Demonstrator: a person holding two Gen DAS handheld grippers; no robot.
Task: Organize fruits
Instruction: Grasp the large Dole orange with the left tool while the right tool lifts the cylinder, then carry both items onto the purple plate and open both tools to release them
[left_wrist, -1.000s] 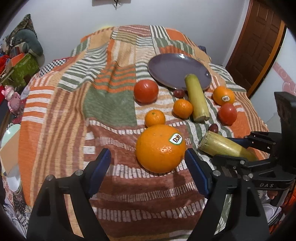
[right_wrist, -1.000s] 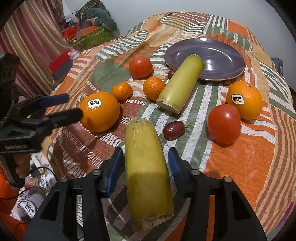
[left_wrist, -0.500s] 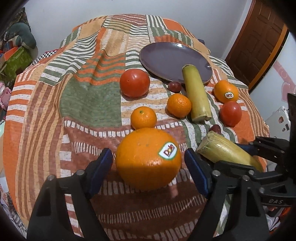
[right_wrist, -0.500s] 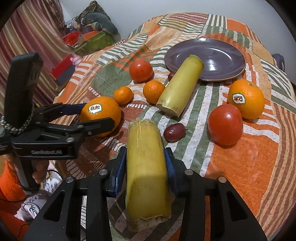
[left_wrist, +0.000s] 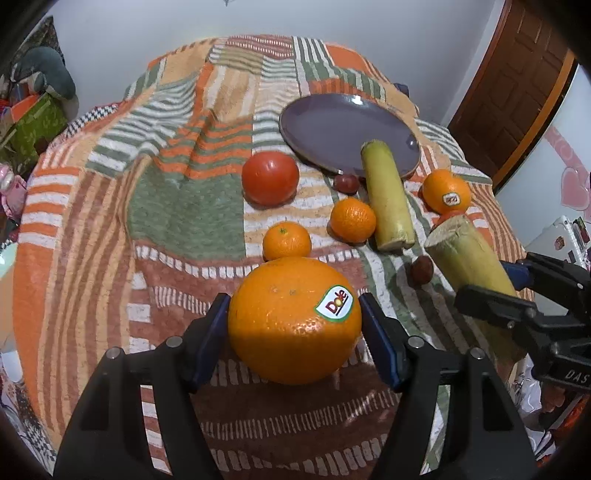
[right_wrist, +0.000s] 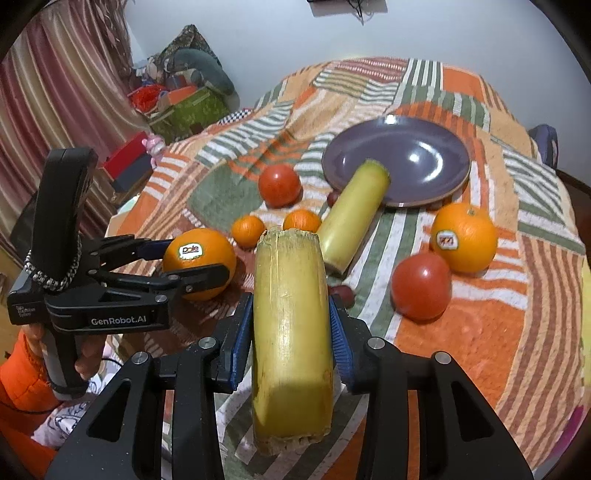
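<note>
Fruit lay scattered on a bench (left_wrist: 110, 221) under a striped cloth. Left wrist view: the left claw (left_wrist: 294, 325) had just been closing, and its blue pads met both flanks of the large labelled orange (left_wrist: 291, 321) near the bench's near edge. Beyond it lay two mandarins (left_wrist: 287, 242), a tomato (left_wrist: 270, 178), a cane piece (left_wrist: 386, 199) touching the purple plate (left_wrist: 332, 125), and a second labelled orange (left_wrist: 447, 191) toward the right edge. Right wrist view: the right claw (right_wrist: 291, 332) was clamped on a thick cane section (right_wrist: 291, 332), held off the cloth at the near edge; another tomato (right_wrist: 421, 286) sat to its right.
</note>
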